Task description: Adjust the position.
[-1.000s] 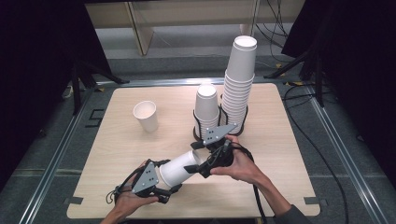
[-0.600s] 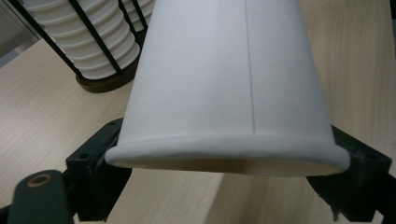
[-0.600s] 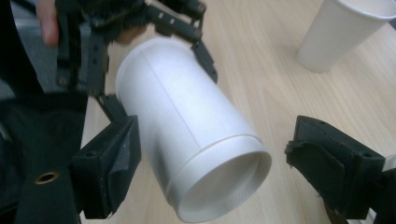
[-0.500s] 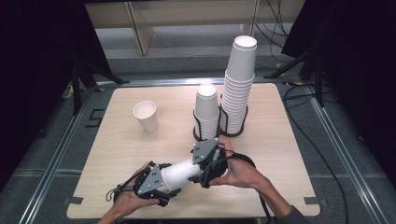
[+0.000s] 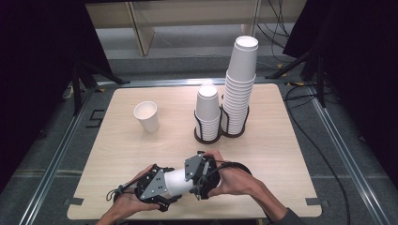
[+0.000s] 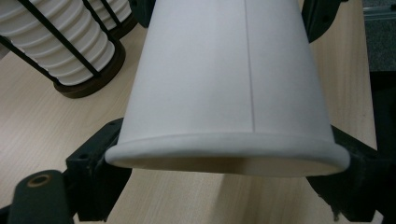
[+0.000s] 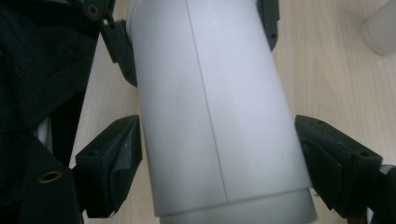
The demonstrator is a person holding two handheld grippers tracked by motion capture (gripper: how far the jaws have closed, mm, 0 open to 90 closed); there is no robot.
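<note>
Low at centre of the high view, a white paper cup point(image 5: 178, 182) lies on its side above the wooden table point(image 5: 291, 154), spanned between both grippers. Left gripper point(image 5: 157, 187) grasps the cup's rim end; in the left gripper view its jaws press either side of the rolled rim point(image 6: 227, 150). Right gripper point(image 5: 199, 176) sits at the cup's narrow end; in the right gripper view the left pad touches the cup wall point(image 7: 215, 112), while contact at the right pad cannot be confirmed. Upper centre: two racked cup stacks point(image 5: 237, 89). Upper left: a lone upright cup point(image 5: 146, 116).
</note>
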